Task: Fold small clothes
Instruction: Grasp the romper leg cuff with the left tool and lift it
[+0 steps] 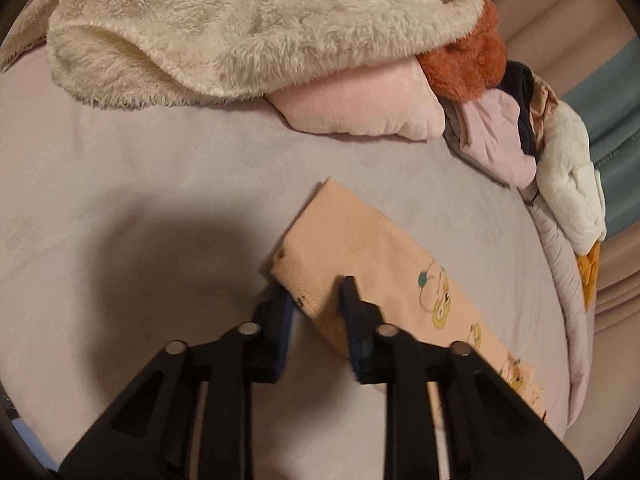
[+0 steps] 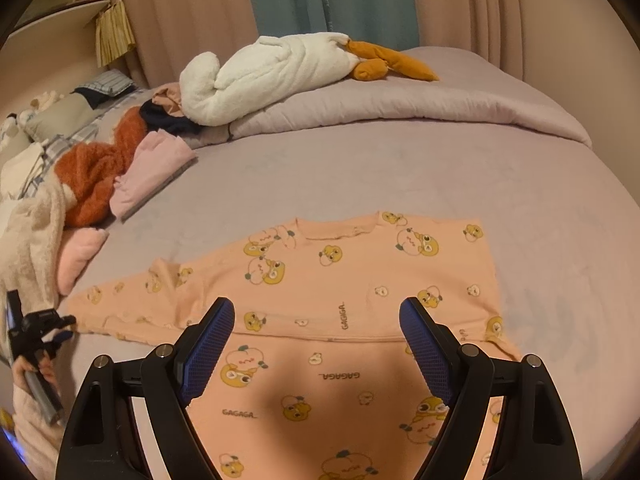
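Observation:
A peach long-sleeved top with cartoon duck prints (image 2: 340,280) lies flat on the lilac bed sheet (image 2: 400,176), its lower part folded up over the body. One sleeve stretches left; its cuff end (image 1: 340,236) fills the left wrist view. My left gripper (image 1: 318,294) straddles the cuff's corner with its jaws a small way apart, one finger (image 1: 352,300) over the cloth and one beside it; it also shows in the right wrist view (image 2: 60,330) at the sleeve's tip. My right gripper (image 2: 316,312) is open and empty, hovering above the middle of the top.
A pile of clothes lies at the left: a cream fleece (image 1: 260,20), a rust fuzzy item (image 2: 96,176), pink pieces (image 2: 156,172). A white goose plush (image 2: 272,72) lies on the rolled duvet (image 2: 440,108). Curtains (image 2: 340,0) hang behind the bed.

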